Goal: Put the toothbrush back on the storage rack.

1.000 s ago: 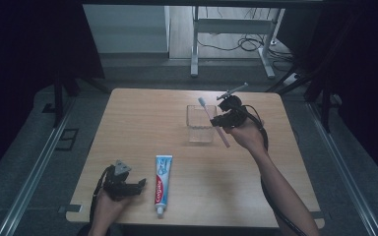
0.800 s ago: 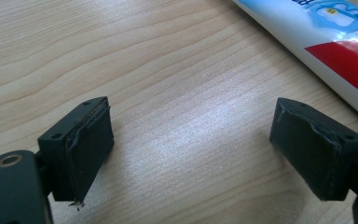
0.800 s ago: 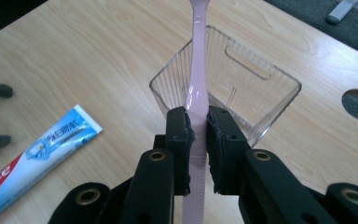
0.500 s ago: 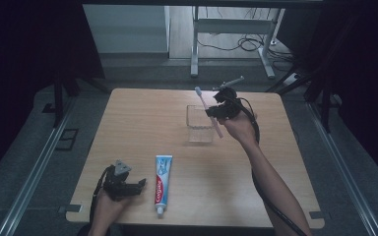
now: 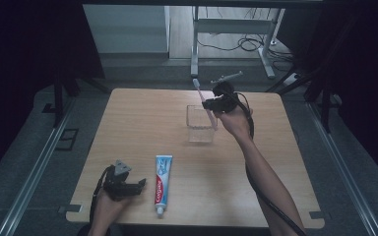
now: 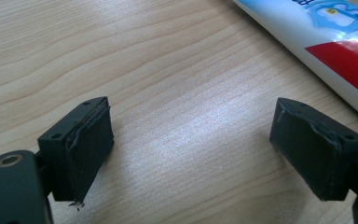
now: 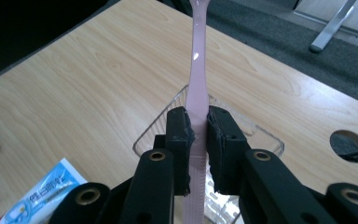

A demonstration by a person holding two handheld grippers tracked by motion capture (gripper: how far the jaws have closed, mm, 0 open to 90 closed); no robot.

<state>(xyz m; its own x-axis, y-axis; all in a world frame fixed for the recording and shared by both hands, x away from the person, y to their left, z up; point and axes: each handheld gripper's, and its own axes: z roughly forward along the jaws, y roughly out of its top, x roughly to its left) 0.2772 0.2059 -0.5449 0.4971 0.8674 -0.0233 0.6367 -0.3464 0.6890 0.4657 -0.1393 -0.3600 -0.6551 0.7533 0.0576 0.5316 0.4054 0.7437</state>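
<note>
The right claw (image 7: pixel 197 135) pinches a slim, glossy pink toothbrush (image 7: pixel 196 70).

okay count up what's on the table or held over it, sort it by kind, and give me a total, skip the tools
Toothbrush: 1, the pink toothbrush, held over the container.
Toothpaste tube: 1, the toothpaste tube lying flat near the front edge.
Clear container: 1, the clear container standing mid-table.
Total: 3
</note>
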